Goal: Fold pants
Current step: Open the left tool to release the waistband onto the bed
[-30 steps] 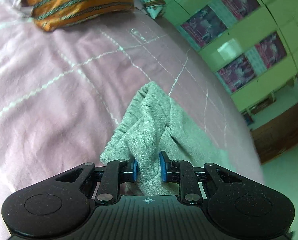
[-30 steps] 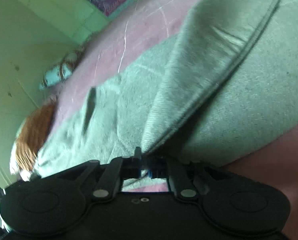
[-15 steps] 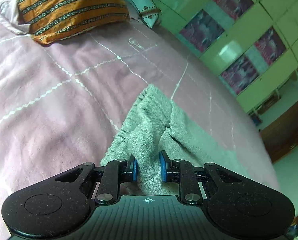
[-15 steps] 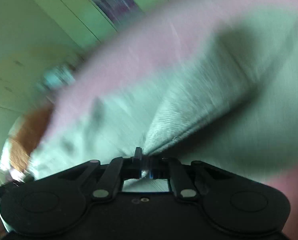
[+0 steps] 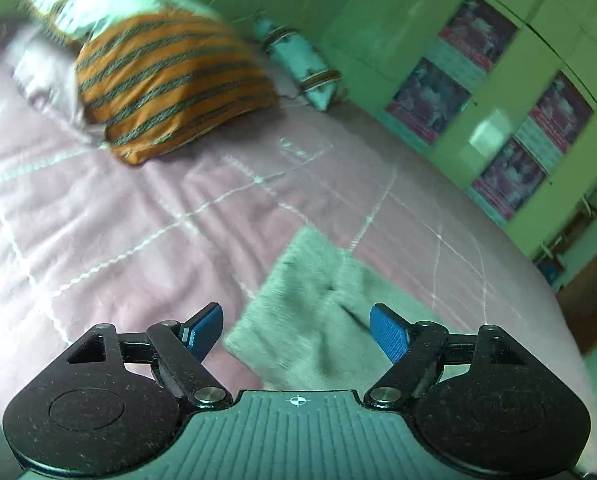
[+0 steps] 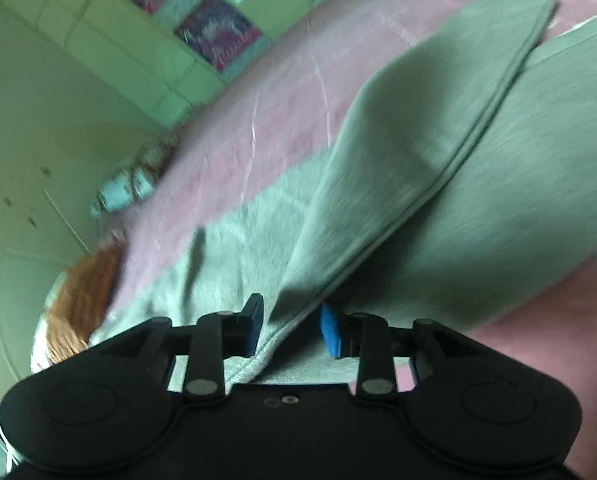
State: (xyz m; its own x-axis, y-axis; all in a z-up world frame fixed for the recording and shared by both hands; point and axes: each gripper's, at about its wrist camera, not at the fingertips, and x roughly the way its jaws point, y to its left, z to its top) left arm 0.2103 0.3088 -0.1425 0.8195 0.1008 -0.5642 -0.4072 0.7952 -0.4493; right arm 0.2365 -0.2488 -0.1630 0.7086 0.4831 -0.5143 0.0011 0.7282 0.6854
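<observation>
Grey pants [image 5: 314, 312] lie on a pink bedsheet [image 5: 138, 220]. In the left wrist view my left gripper [image 5: 296, 330] is wide open, its blue pads apart on either side of the pants' waistband end, which lies flat below them. In the right wrist view my right gripper [image 6: 292, 330] is open, with a seamed edge of a folded grey pant leg [image 6: 410, 160] running loose between its pads. The rest of the pants [image 6: 518, 184] spread beneath that leg.
An orange striped pillow [image 5: 170, 80] and a light blue bolster [image 5: 302, 60] lie at the bed's head. Green cupboards with posters [image 5: 498, 92] stand beyond the far side of the bed. The bed's edge drops off at the right.
Both grippers have opened and let go of the pants. The left gripper has lifted back, and the waistband end has dropped flat on the sheet.
</observation>
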